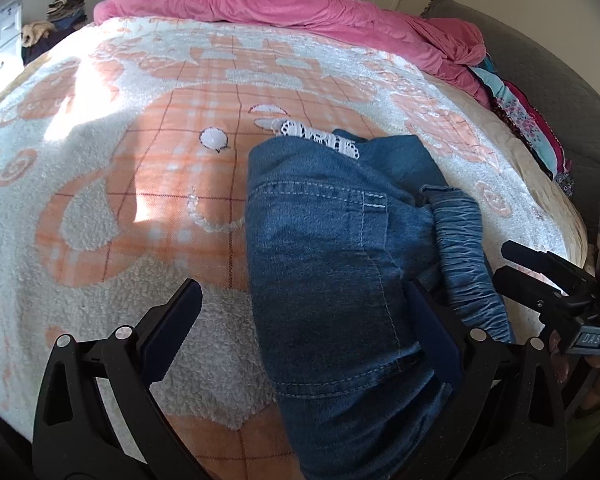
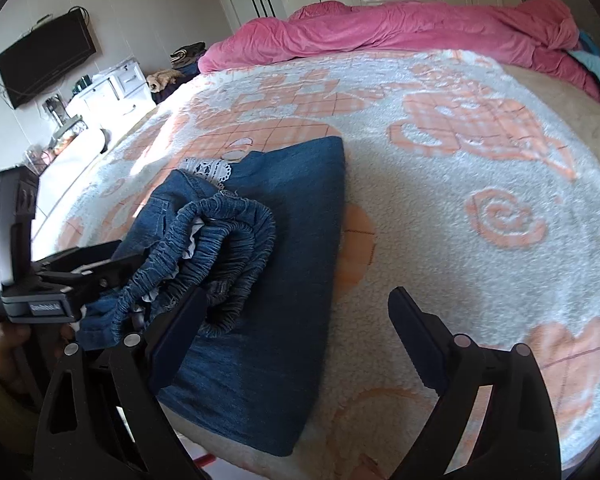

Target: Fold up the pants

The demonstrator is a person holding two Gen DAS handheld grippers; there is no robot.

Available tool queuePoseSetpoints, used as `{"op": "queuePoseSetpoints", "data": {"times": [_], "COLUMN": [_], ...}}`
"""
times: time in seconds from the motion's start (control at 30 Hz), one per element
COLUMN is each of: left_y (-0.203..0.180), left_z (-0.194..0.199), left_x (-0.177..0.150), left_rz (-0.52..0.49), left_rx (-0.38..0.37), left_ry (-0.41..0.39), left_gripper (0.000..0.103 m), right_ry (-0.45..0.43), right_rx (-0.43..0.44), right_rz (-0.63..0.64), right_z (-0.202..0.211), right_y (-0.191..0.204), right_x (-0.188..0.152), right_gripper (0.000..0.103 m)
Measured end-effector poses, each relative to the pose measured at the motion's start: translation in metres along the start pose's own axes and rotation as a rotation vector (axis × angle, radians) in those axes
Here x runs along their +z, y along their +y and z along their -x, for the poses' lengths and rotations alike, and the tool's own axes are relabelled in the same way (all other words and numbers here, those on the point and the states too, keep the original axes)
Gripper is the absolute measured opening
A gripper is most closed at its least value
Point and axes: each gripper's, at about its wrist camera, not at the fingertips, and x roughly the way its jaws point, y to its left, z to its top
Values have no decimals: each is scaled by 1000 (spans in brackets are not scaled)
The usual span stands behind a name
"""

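Blue denim pants point(image 1: 332, 248) lie folded on the peach-and-white fleece blanket point(image 1: 120, 168), with white lace trim point(image 1: 320, 136) at their far end. The gathered elastic waistband point(image 2: 228, 232) is bunched on top of the fold, towards the near left. My left gripper point(image 1: 304, 300) is open and wide, its right finger over the denim and its left finger over bare blanket. My right gripper point(image 2: 298, 304) is open too, with its left finger at the waistband and its right finger above the blanket. Each gripper shows in the other's view, the right gripper point(image 1: 512, 264) and the left gripper point(image 2: 112, 268), both beside the waistband.
A rumpled pink duvet point(image 1: 300, 8) runs along the far side of the bed. Patterned cloth point(image 1: 528, 120) is piled at the right edge. A wall TV point(image 2: 44, 64), a white dresser point(image 2: 112, 84) and a clothes heap point(image 2: 184, 56) stand beyond the bed's left side.
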Motion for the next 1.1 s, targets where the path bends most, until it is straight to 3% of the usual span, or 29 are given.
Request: {"op": "queuePoseSetpoints", "data": {"times": [0.1,0.33,0.43,0.53,0.57,0.6,0.73,0.9,1.1], "left_y": [2,3,2,0,-1,-3,-11,-19,-24], "left_z": [-6,-14,-18,-19,-19,-19,-14,1,14], "left_x": [-2,0,2,2,2,2,0,3,22], "left_rz": [14,11,-1,4,5,11,3,-17,-41], "left_rx": [-19,-44,-47,-58,-71,-96,-96,-96,-97], "left_ry": [4,11,15,8,4,-2,-28,-57,-92], "left_gripper": [93,93,91,82,76,61,49,44,42], "right_ry": [36,65,67,56,52,49,16,-29,-67], "right_rx": [30,87,133,153,165,178,157,98,85], "right_rz": [-9,26,27,29,28,28,64,128,156], "right_z": [-11,-32,-38,-36,-35,-35,-29,-18,-9], "right_y": [-3,3,3,3,4,4,14,31,39], "right_x": [1,7,9,7,6,6,4,6,24], "right_gripper": [77,73,62,51,47,40,29,25,23]}}
